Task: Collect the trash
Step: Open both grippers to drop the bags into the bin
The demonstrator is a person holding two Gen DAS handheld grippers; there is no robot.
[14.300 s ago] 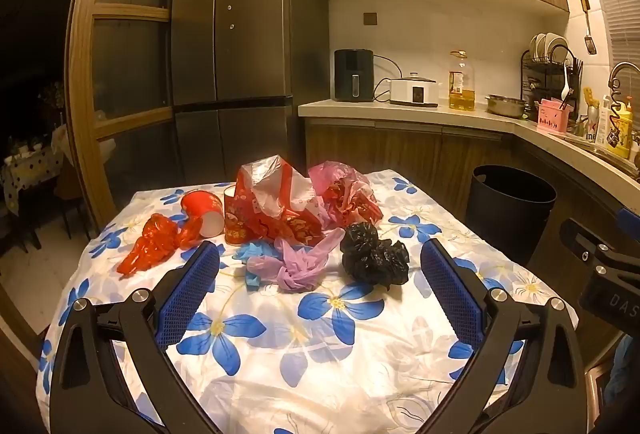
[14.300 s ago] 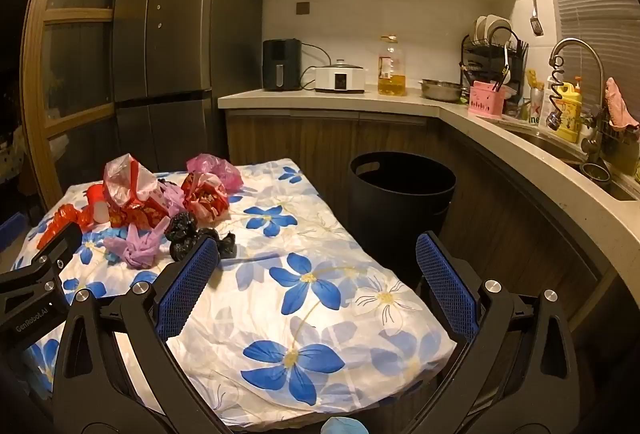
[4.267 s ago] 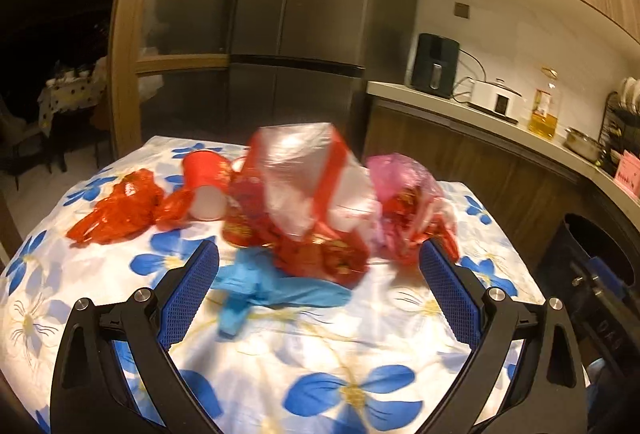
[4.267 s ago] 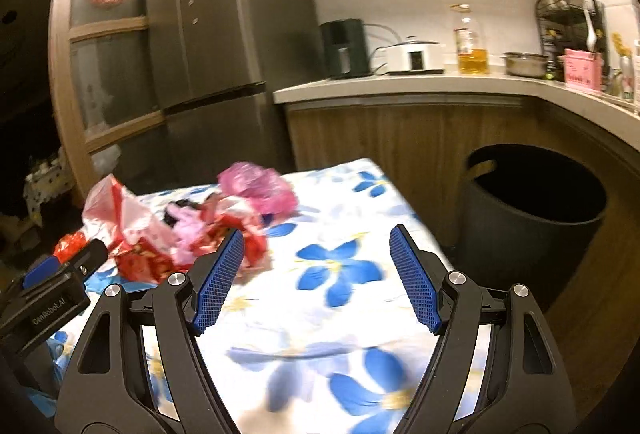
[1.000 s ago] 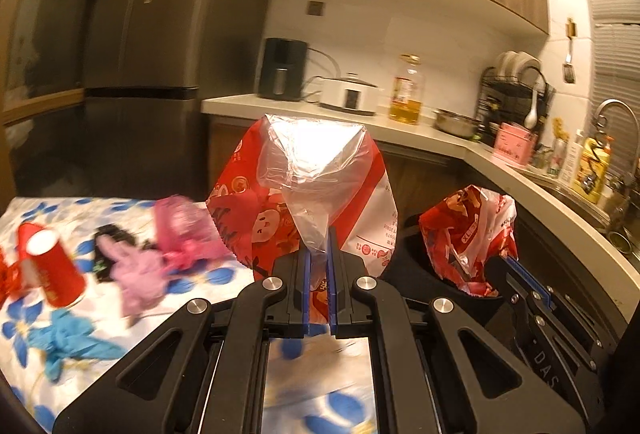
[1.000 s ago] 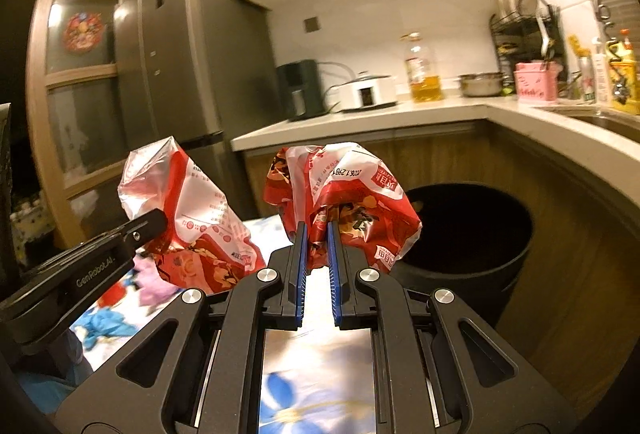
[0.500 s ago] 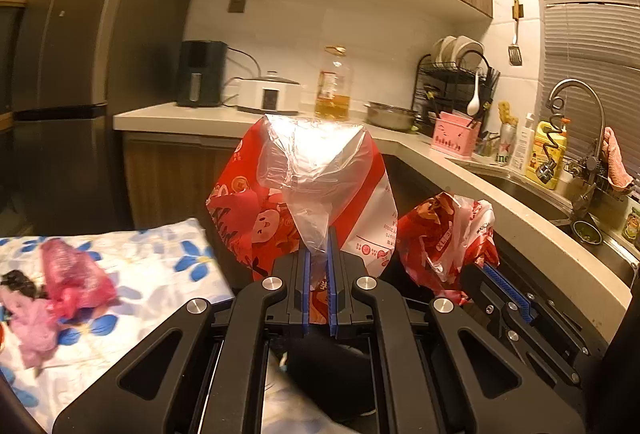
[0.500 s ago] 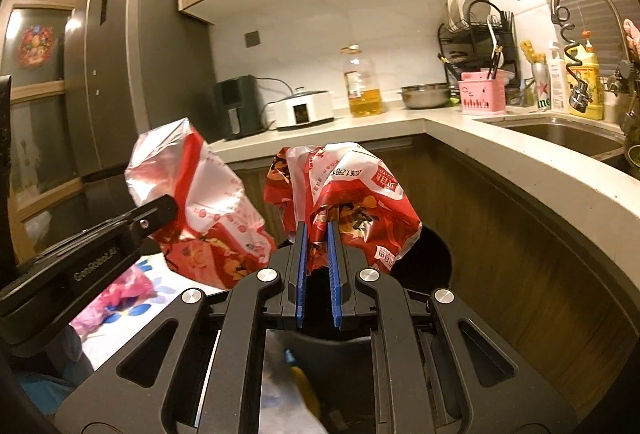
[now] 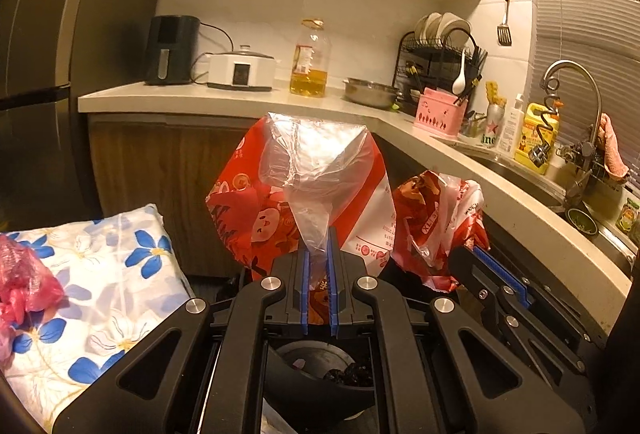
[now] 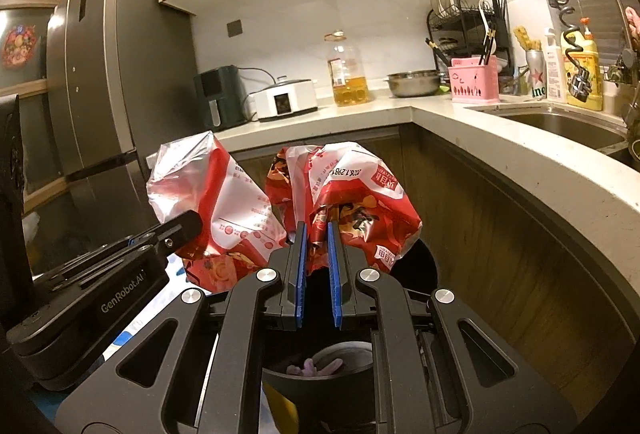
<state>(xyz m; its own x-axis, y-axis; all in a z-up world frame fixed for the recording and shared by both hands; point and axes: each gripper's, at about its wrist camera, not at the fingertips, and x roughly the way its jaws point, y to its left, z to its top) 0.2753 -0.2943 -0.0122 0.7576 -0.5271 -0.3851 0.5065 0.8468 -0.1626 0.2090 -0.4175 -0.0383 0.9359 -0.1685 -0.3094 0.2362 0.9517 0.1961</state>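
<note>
My left gripper (image 9: 319,254) is shut on a red and clear plastic snack bag (image 9: 308,190), which stands up from its blue pads. My right gripper (image 10: 316,234) is shut on a crumpled red and white wrapper (image 10: 352,190). Both bags hang side by side over the black trash bin (image 10: 352,358), whose opening shows below the fingers with purple and black trash inside. In the left wrist view the right gripper (image 9: 484,266) and its wrapper (image 9: 436,222) sit just to the right. In the right wrist view the left gripper's finger (image 10: 176,230) and its bag (image 10: 216,210) are at the left.
The table with a blue-flower cloth (image 9: 100,274) lies to the left, a pink bag (image 9: 20,282) still on it. A curved kitchen counter (image 10: 520,154) wraps behind and right of the bin, with an oil bottle (image 9: 310,60), dish rack and sink. Wooden cabinet fronts stand right behind the bin.
Both grippers have swung right from the table toward the counter, each carrying its bag. The bin's opening now lies right under them, and most of the table has left the view.
</note>
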